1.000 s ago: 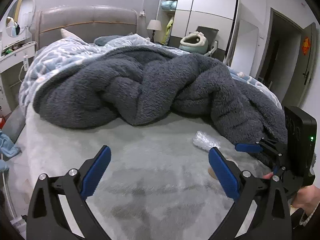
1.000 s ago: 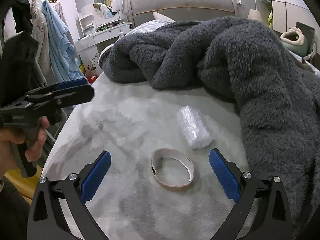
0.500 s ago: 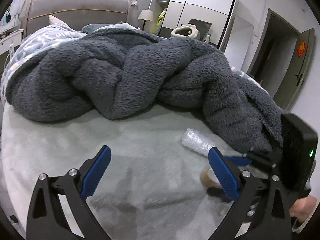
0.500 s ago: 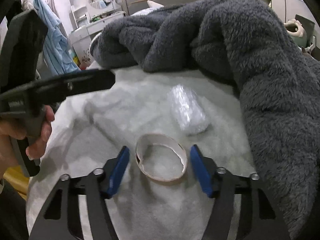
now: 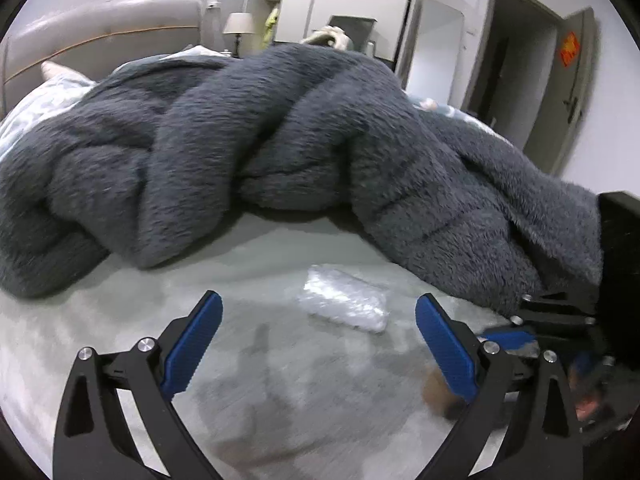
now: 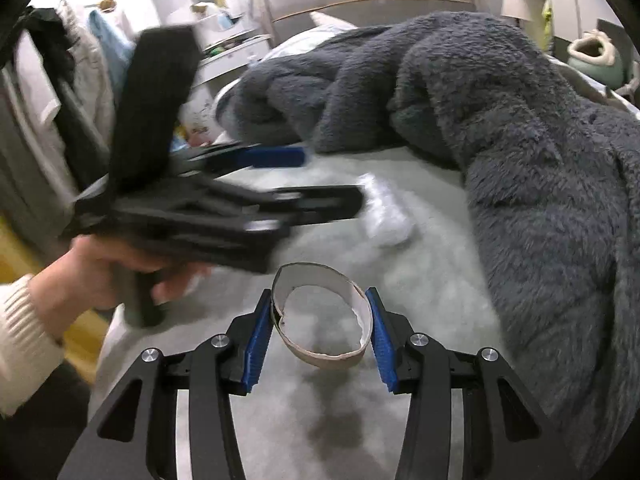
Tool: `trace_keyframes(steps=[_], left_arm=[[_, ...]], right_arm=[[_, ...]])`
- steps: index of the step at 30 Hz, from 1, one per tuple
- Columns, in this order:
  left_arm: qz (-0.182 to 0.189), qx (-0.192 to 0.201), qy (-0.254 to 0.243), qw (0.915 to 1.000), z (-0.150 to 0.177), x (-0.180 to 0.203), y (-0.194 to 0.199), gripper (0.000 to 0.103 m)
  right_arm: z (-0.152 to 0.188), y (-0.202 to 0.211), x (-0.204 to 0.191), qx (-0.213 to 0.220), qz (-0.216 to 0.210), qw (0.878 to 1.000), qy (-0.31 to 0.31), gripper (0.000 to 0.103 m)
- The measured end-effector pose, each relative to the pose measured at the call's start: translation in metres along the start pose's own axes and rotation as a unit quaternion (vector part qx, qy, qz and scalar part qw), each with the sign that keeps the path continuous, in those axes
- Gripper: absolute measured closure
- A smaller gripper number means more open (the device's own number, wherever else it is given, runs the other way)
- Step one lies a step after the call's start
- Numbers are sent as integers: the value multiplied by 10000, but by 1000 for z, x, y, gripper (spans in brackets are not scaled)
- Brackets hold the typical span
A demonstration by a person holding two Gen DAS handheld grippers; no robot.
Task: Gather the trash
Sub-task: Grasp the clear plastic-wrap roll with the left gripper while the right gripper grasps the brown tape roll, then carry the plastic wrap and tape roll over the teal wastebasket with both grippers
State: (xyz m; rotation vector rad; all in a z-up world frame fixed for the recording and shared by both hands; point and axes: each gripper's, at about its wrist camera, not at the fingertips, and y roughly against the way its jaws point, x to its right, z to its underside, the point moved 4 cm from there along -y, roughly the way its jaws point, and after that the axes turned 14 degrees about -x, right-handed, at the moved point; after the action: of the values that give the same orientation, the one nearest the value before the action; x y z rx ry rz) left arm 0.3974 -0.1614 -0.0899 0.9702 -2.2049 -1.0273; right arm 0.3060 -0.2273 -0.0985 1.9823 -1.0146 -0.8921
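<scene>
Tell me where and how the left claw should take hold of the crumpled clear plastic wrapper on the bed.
Grip the clear plastic wrapper across its short width, near the middle. It lies flat and elongated on the grey bedsheet, slanting away toward the right, so the open left claw should probably come down from above and the near side, turned so its fingers straddle the long sides. Coming from the near side stays away from the fuzzy grey blanket behind.

no readable text, labels, brands or numbers from either of my wrist views. red square sign (image 5: 569,47) on the door (image 5: 560,92) at far right carries a mark, too blurred and small to read.
</scene>
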Motion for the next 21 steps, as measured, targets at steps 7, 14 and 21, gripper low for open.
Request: trace_keyframes(steps=[7, 14, 21], left_arm=[[-23, -305, -377, 9988, -6, 23, -30, 13], [-96, -565, -340, 9978, -2, 19, -51, 35], [-101, -321, -105, 9994, 2, 15, -32, 38]], right_arm=[[24, 3, -16, -294, -142, 9991, 279, 57], [34, 10, -12, -362, -185, 9988, 263, 57], [33, 17, 0, -380, -89, 9991, 186, 57]])
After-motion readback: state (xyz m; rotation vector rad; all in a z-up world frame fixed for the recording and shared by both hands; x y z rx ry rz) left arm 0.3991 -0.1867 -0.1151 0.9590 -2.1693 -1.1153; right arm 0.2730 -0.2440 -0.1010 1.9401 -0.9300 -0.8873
